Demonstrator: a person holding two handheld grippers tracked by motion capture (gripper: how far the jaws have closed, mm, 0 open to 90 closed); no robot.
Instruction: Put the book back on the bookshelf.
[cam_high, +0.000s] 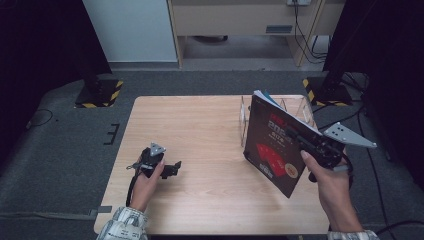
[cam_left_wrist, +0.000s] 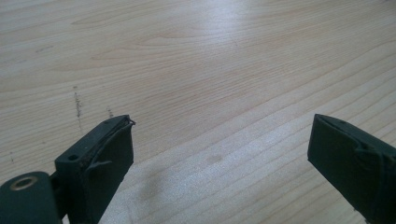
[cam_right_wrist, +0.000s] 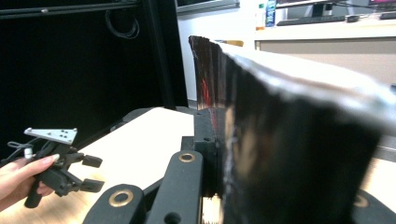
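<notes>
Right gripper (cam_high: 306, 140) clamped on dark glossy magazine with red cover print (cam_high: 272, 145), held upright above pale wooden table (cam_high: 200, 130), just beside clear plastic rack (cam_high: 295, 107). Left gripper (cam_high: 172, 168) rested low over table, jaws wide apart, nothing between.

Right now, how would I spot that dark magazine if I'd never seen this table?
Start at the light wooden table and look to its right side, beside the clear plastic rack. There the dark, glossy magazine with red cover graphics is held off the table in the right gripper. It is the only printed thing here.
</notes>
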